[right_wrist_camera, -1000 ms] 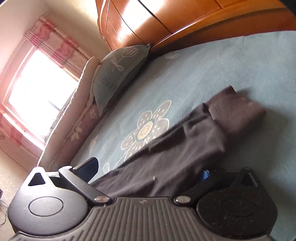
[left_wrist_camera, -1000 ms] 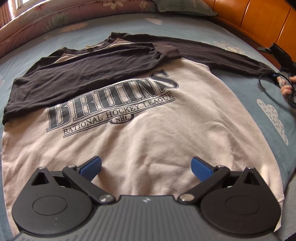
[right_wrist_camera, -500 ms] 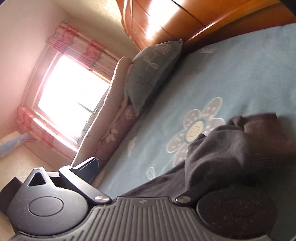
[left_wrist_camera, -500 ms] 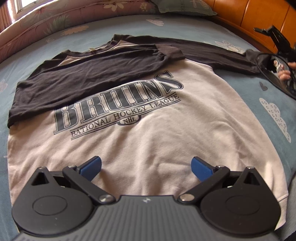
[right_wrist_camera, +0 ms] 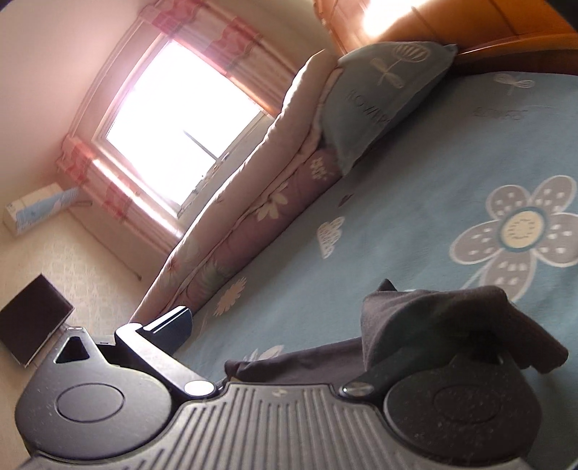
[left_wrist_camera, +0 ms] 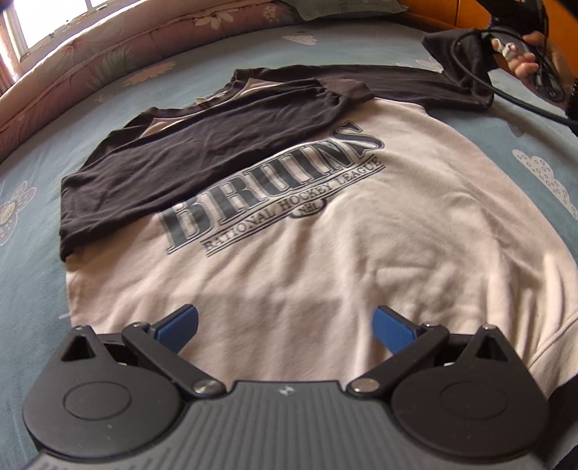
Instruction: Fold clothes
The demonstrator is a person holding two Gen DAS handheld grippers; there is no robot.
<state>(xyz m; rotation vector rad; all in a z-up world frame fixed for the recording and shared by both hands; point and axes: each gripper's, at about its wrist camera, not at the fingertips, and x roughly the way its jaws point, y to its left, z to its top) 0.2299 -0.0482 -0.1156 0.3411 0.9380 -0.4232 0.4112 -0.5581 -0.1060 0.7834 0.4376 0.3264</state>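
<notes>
Meanwhile the Bruins shirt [left_wrist_camera: 325,231] lies flat on the blue bed [left_wrist_camera: 32,289], one dark sleeve folded across its chest, under the wide-open, empty left gripper [left_wrist_camera: 285,325], while the right gripper [right_wrist_camera: 307,325] lifts the other sleeve's cuff [right_wrist_camera: 451,325], draped over one finger.

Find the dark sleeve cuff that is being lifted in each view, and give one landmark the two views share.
Left wrist view: the lifted cuff is at the upper right, raised off the bed at the right tool.
Right wrist view: the cuff is at the lower right, draped over the tool's right finger.
Shared landmark: the blue pillow at the head of the bed.
</notes>
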